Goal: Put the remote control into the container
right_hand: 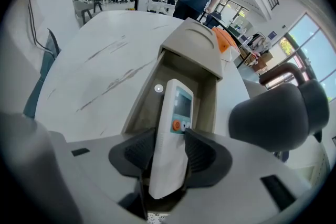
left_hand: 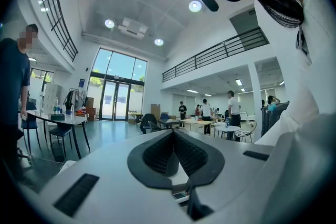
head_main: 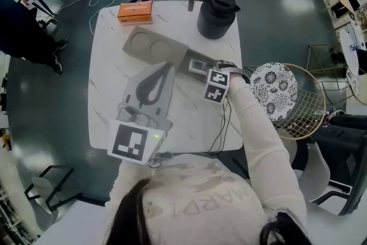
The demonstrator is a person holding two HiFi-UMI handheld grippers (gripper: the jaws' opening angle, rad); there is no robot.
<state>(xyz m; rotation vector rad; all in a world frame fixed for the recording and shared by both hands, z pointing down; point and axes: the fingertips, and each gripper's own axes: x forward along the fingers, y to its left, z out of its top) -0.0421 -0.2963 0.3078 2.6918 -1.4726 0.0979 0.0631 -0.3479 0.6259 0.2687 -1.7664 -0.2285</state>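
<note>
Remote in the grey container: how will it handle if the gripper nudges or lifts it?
Remote looks like a rigid plastic slab, so probably stiff and light. Its smooth white shell may slip against the right gripper. It lies lengthwise in the container trough and is flat-faced, so a nudge would likely slide it, not roll it.

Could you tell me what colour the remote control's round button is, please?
Orange round button on the white plastic remote control; clearest in the right gripper view.
</note>
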